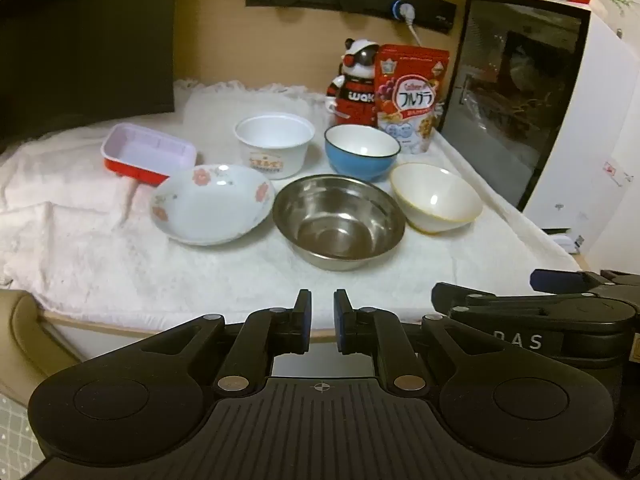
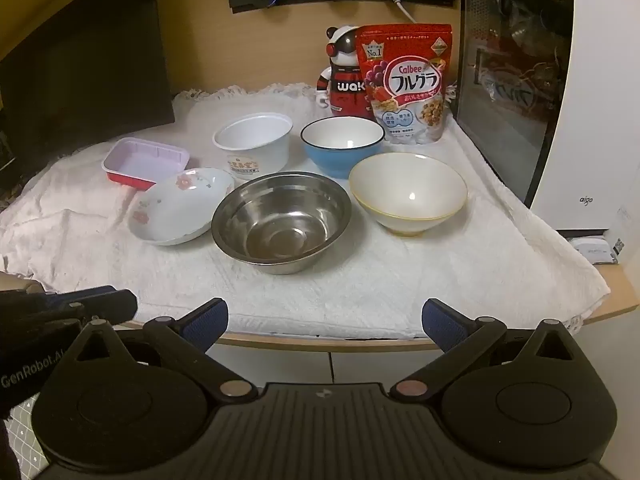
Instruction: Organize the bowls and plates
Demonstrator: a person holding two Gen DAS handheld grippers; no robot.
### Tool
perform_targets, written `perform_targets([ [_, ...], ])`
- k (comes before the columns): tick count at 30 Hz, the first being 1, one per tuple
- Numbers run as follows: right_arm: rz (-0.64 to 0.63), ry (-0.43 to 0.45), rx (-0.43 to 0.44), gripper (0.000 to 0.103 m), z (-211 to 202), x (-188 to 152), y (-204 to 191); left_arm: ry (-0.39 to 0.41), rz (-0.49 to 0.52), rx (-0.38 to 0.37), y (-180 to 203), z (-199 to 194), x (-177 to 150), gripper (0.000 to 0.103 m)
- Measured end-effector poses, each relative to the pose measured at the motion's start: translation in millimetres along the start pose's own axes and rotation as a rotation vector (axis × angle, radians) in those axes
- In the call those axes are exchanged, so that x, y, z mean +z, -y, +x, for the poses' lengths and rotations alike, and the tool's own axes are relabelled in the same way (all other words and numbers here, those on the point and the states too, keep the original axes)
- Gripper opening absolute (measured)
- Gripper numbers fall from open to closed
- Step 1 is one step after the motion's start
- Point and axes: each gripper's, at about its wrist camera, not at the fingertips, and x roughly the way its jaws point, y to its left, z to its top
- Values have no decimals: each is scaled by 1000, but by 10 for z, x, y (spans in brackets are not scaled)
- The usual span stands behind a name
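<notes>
Ahead of both grippers sit the bowls; the left gripper (image 1: 322, 320) is nearly closed and empty, the right gripper (image 2: 325, 322) spread wide, the steel bowl (image 2: 282, 222) nearest.

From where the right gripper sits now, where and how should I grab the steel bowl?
Pinch the steel bowl at its near rim, one finger inside and one outside, coming down from the front. It sits upright and empty with that edge unobstructed; the flowered plate crowds its left side. The right gripper is already open.
</notes>
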Motion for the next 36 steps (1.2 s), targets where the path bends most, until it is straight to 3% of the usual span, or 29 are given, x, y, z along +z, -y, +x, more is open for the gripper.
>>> perform_targets([
  [17, 10, -8, -1, 103, 31, 58, 96, -57, -38, 24, 34, 109, 13, 14],
  [36, 5, -12, 12, 103, 80, 53, 108, -55, -47, 19, 32, 119, 44, 13],
])
